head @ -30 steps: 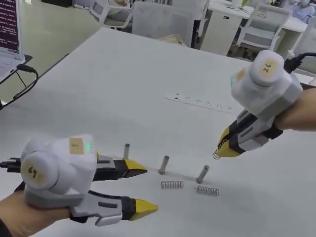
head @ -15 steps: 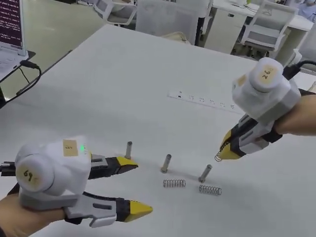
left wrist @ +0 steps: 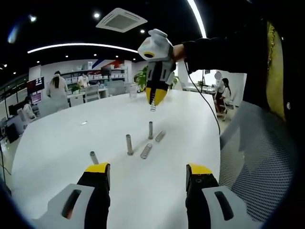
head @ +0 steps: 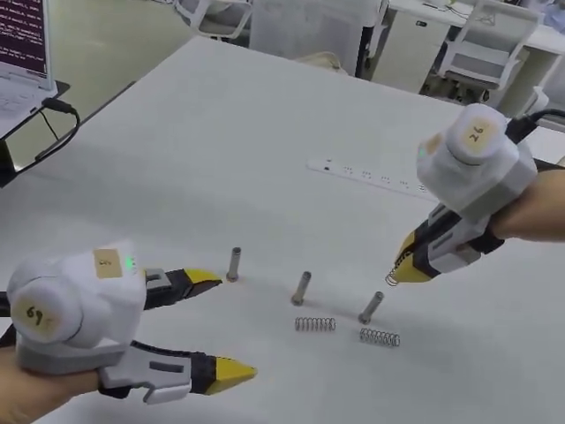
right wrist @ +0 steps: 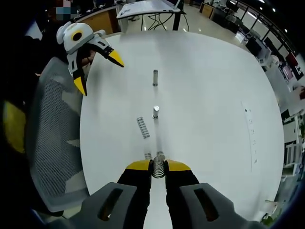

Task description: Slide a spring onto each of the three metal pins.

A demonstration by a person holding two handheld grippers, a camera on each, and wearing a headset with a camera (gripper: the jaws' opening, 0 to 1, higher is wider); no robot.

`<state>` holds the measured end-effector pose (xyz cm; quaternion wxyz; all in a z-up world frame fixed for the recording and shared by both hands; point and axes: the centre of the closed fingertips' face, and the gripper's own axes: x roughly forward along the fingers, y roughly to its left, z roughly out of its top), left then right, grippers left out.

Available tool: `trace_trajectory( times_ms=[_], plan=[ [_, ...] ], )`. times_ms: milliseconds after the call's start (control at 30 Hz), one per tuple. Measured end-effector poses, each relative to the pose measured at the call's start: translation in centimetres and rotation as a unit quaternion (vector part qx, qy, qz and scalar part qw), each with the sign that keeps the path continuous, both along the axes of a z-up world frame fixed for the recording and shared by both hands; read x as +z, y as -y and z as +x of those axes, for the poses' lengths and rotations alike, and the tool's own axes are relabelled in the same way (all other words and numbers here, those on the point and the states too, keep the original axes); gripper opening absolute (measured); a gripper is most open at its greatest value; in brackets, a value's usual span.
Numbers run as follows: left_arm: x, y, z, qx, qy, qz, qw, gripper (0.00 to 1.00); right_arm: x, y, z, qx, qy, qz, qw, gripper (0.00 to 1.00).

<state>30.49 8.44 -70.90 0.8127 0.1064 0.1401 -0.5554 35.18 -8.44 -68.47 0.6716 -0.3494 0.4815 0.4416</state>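
- The right tool is squeezing a spring, up in the air, right of the middle pin.
- The left tool is hanging wide open and empty, left of that pin.
- Two loose springs are lying just beside that pin.

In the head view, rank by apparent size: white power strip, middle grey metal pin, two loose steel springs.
1. White power strip
2. Both loose steel springs and middle grey metal pin: look alike.
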Motion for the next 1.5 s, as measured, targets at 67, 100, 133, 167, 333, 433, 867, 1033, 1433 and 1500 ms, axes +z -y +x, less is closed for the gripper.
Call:
trace_trajectory(
  times_ms=[67,100,133,167,333,433,867,1033,1433,1500],
  plan=[
    [-0.1,-0.3,0.1,0.005,0.001,0.002,1.0000,0.61,-0.1,0.0,0.0,0.000,-0.002,-0.001,1.0000,0.08],
    [-0.2,-0.5,0.2,0.006,0.003,0.006,1.0000,0.62,-0.3,0.1,0.0,0.000,-0.003,-0.001,1.0000,0.08],
    [-0.3,-0.5,0.2,0.007,0.004,0.007,0.9999,0.62,-0.4,0.1,0.0,0.000,-0.005,-0.002,1.0000,0.08],
    [-0.3,-0.7,0.2,0.009,0.004,0.009,0.9999,0.63,-0.5,0.1,0.1,0.001,-0.005,-0.004,1.0000,0.08],
    [-0.1,-1.1,0.5,0.018,0.007,0.008,0.9998,0.64,-1.4,0.1,0.3,0.003,-0.008,-0.009,0.9999,0.08],
    [0.1,-1.2,0.6,0.020,0.010,0.009,0.9997,0.65,-1.9,0.1,0.5,-0.001,-0.012,-0.006,0.9999,0.08],
    [0.0,-1.4,0.6,0.021,0.012,0.012,0.9996,0.64,-3.3,0.5,0.7,-0.003,-0.020,-0.012,0.9997,0.08],
    [0.1,-1.4,0.6,0.020,0.011,0.013,0.9997,0.62,-3.3,0.4,0.8,-0.002,-0.020,-0.010,0.9998,0.08],
    [0.1,-1.4,0.5,0.019,0.010,0.013,0.9997,0.60,-3.9,0.3,0.7,-0.002,-0.024,-0.008,0.9997,0.08],
    [0.1,-1.4,0.5,0.018,0.010,0.013,0.9997,0.60,-4.0,0.2,0.7,-0.002,-0.025,-0.008,0.9997,0.08]
  ],
)
